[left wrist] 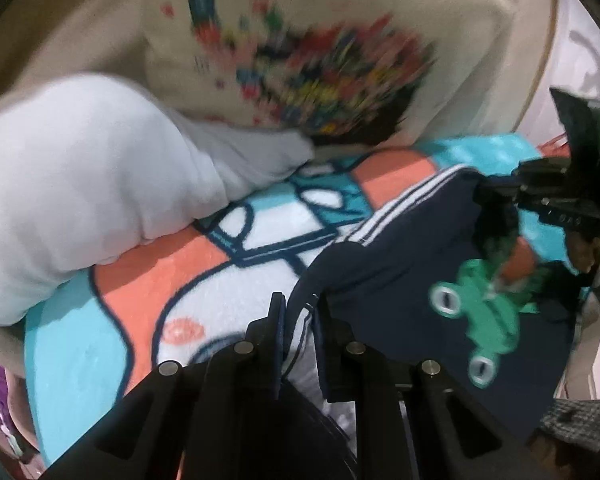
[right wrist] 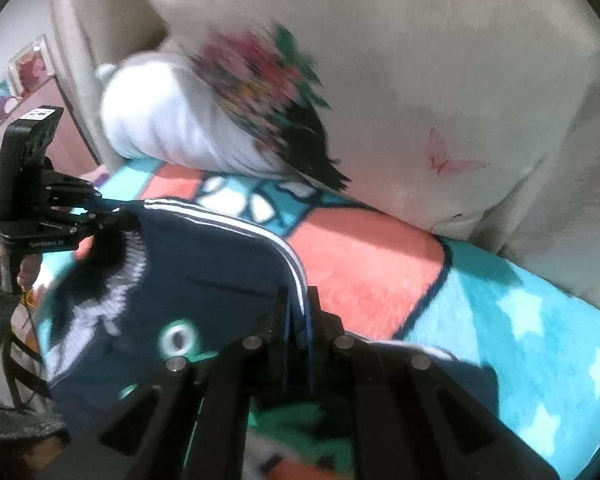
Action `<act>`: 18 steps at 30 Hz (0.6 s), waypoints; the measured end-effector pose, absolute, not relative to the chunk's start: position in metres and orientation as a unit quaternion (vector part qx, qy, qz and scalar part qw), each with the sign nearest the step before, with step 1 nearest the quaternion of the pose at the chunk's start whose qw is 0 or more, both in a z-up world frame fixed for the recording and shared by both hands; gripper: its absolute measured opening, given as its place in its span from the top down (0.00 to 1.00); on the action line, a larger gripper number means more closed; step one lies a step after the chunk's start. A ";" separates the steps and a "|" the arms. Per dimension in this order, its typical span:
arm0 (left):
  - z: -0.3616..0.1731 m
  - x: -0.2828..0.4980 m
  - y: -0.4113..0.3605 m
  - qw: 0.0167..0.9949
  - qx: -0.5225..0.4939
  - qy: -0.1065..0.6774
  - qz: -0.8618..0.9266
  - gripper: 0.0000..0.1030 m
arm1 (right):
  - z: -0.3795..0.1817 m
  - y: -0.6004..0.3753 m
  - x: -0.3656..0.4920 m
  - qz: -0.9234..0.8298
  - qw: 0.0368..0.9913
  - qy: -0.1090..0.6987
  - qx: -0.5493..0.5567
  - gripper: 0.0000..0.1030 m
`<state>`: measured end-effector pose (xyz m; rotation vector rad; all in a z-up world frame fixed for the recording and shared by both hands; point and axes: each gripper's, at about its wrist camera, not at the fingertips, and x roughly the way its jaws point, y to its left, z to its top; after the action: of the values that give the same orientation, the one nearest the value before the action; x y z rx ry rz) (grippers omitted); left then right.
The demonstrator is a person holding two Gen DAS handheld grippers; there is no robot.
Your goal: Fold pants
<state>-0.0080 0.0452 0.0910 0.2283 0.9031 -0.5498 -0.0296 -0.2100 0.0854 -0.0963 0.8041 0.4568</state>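
The navy pants (left wrist: 412, 248) with white side stripes and a green drawstring lie on a bright blanket (left wrist: 148, 280). My left gripper (left wrist: 300, 308) is shut on the pants' striped edge near me. The right gripper (left wrist: 496, 196) shows at the right of this view, shut on the far part of the pants. In the right wrist view the pants (right wrist: 204, 256) fill the lower left, my right gripper (right wrist: 298, 308) is shut on their striped edge, and the left gripper (right wrist: 128, 220) pinches the cloth at the left.
A white pillow (left wrist: 92, 184) and a cream cushion with a colourful print (left wrist: 320, 60) lie behind the pants on the blanket (right wrist: 500, 320). A beige sofa back (right wrist: 460, 80) rises behind. A wall with pictures (right wrist: 24, 76) is at the far left.
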 end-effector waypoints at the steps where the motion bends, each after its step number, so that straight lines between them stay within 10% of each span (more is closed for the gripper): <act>1: 0.100 -0.026 0.051 0.863 0.106 0.416 -0.266 0.87 | 0.091 -0.210 -0.044 0.222 0.897 0.379 -0.050 0.94; 18: 0.033 -0.176 0.054 0.843 0.176 0.450 -0.236 0.85 | 0.026 -0.186 -0.219 0.250 0.886 0.384 -0.066 0.89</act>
<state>-0.1761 0.0542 0.0331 0.3713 0.9509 -0.4985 -0.2188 -0.1865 0.0262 -0.1378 0.7990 0.5206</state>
